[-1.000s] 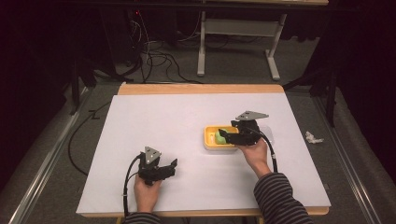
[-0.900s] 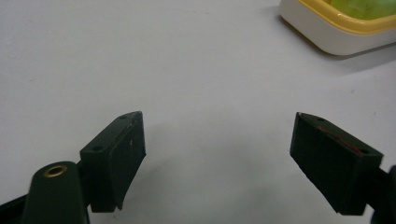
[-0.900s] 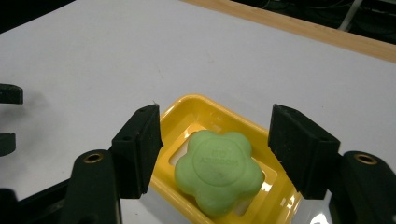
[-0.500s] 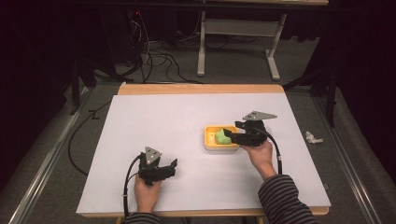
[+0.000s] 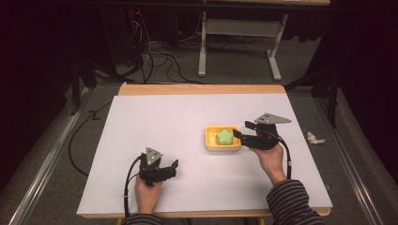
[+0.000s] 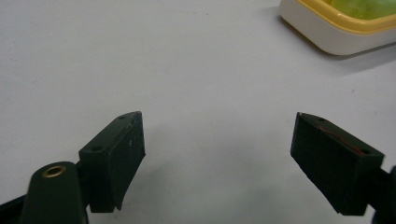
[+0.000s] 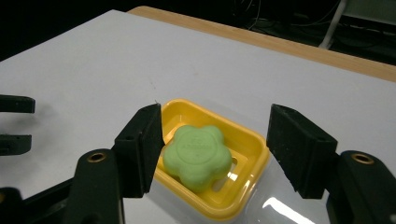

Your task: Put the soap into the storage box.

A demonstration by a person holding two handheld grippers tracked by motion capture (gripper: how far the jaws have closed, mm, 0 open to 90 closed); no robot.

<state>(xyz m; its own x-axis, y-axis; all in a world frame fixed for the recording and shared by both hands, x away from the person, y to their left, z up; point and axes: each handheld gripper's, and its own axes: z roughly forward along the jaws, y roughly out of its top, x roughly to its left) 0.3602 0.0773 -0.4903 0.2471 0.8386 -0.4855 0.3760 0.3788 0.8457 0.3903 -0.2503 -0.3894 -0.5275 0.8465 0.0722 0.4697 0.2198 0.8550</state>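
A green flower-shaped soap (image 5: 225, 136) (image 7: 198, 154) lies in a small yellow dish (image 5: 209, 142) (image 7: 236, 193) right of the table's middle. My right gripper (image 5: 238, 135) (image 7: 217, 128) hovers just right of the dish, open, its jaws apart with the soap beyond and between them, touching nothing. My left gripper (image 5: 172, 166) (image 6: 219, 135) rests near the front left of the white sheet, open over bare surface. The left gripper view catches the dish (image 6: 322, 32) and a bit of soap (image 6: 359, 7) at its top right.
A white sheet (image 5: 169, 122) covers the table, with a wooden strip (image 5: 202, 89) along the far edge. A crumpled white scrap (image 5: 314, 138) lies on the floor at right. Cables (image 5: 159, 58) and a desk frame (image 5: 234, 28) stand beyond the table.
My right gripper has drawn back to the right off the dish, and the soap now lies uncovered in it. The left gripper has stayed put.
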